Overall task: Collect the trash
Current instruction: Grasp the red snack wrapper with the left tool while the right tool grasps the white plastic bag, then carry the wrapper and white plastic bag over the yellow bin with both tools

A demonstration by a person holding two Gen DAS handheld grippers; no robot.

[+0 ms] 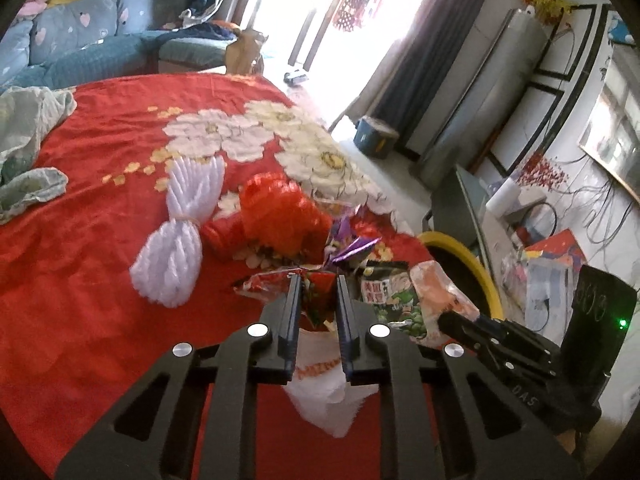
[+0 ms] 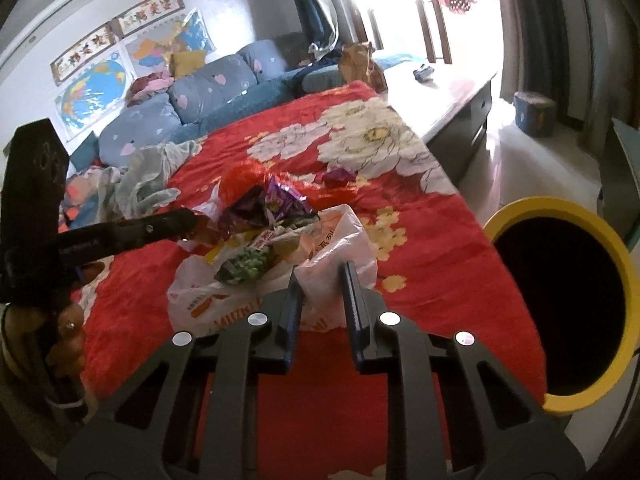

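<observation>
A pile of snack wrappers lies on a white plastic bag point(image 2: 340, 240) on the red bedspread point(image 1: 100, 240). My left gripper point(image 1: 318, 280) is shut on a red wrapper point(image 1: 316, 292), with the white bag point(image 1: 324, 392) hanging under its fingers. A green pea packet point(image 1: 394, 300) and a purple wrapper point(image 1: 352, 250) lie just beyond. My right gripper point(image 2: 322, 270) is shut on a fold of the white bag at its near edge. The left gripper also shows in the right wrist view point(image 2: 188, 218), at the pile's left side. A green packet point(image 2: 246, 262) and purple wrappers point(image 2: 280, 200) rest on the bag.
A black bin with a yellow rim point(image 2: 560, 304) stands off the bed's right edge; it also shows in the left wrist view point(image 1: 472, 264). White yarn point(image 1: 180, 236) and a red mesh bag point(image 1: 280, 212) lie on the bedspread. Crumpled cloth point(image 2: 148, 176) and pillows point(image 2: 208, 88) lie behind.
</observation>
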